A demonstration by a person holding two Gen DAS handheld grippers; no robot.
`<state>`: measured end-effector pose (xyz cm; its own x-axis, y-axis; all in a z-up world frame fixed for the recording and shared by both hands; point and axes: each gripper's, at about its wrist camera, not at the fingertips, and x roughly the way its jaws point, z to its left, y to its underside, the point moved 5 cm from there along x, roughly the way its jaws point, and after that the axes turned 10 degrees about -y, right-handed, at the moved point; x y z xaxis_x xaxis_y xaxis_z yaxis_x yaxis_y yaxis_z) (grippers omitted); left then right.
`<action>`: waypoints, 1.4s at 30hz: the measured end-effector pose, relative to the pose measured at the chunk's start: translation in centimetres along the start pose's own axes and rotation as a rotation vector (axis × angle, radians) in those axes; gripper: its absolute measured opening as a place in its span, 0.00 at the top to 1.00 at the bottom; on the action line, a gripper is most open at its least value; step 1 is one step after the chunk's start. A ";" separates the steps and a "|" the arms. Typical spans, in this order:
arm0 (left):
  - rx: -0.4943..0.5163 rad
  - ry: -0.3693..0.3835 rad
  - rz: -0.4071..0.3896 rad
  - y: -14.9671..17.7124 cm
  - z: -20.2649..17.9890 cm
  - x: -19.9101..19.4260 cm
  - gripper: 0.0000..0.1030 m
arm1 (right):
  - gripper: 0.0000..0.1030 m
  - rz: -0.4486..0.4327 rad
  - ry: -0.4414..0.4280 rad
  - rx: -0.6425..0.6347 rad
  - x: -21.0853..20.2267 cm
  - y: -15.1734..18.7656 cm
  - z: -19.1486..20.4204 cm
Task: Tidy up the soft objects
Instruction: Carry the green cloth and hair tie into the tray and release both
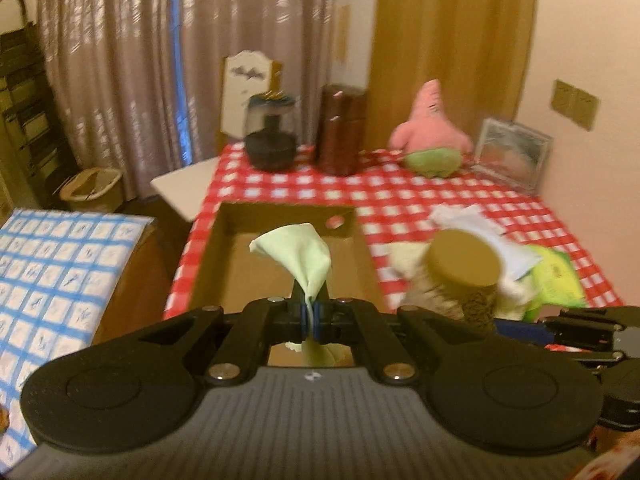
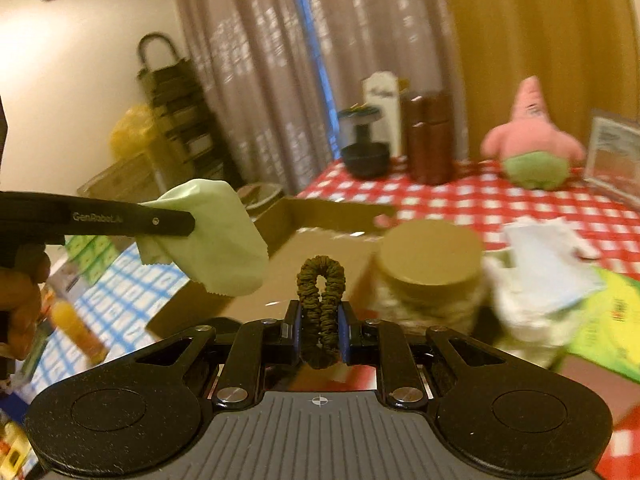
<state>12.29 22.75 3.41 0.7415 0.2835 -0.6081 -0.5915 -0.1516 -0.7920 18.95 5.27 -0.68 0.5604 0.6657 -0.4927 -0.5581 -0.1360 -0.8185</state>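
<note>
Green cloth [image 1: 298, 254]: pale, pinched in the left gripper [image 1: 309, 320]; it billows up from the tips at frame centre of the left view, above the box. In the right view the cloth [image 2: 212, 236] hangs off the left fingers at centre left.
Left gripper: jaws closed tight on the cloth, only fabric between the blue pads. Seen side-on in the right view [image 2: 188, 222], coming in from the left edge.
Right gripper [image 2: 320, 330]: jaws nearly closed, squeezing a scrunchie.
Scrunchie [image 2: 320, 304]: olive-brown, ruched; its loop stands up out of the pads at lower centre of the right view.
Box [image 1: 240, 272]: open cardboard, on the red checked table, centre of the left view just beyond the left fingertips. In the right view the box [image 2: 328, 216] sits at centre, behind the scrunchie.
Jar [image 1: 460, 268]: tan lid, right of the box at centre right; blurred.
White pile [image 1: 480, 232]: crumpled soft white stuff behind and right of the jar, with a yellow-green packet [image 1: 556, 280] beside it.
Plush [image 1: 430, 136]: pink star figure with green shorts, upright at the table's far side, upper right.
Table [image 1: 400, 196]: red and white checked cover, also bearing a dark lamp [image 1: 270, 136] and a brown container [image 1: 340, 128] at the far edge.
Picture frame [image 1: 512, 156]: leans against the wall, right of the plush.
Hand [image 2: 20, 300]: lower left edge of the right view, below the left gripper.
</note>
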 end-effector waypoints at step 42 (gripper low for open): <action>-0.035 0.070 0.006 1.4 -1.5 -0.1 0.68 | 0.41 -0.005 0.108 -0.037 -3.3 2.8 -2.0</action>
<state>11.88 21.10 2.28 0.7587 0.2159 -0.6146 -0.5857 -0.1869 -0.7887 16.78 1.21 -1.89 0.6267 0.5838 -0.5161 -0.5333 -0.1616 -0.8304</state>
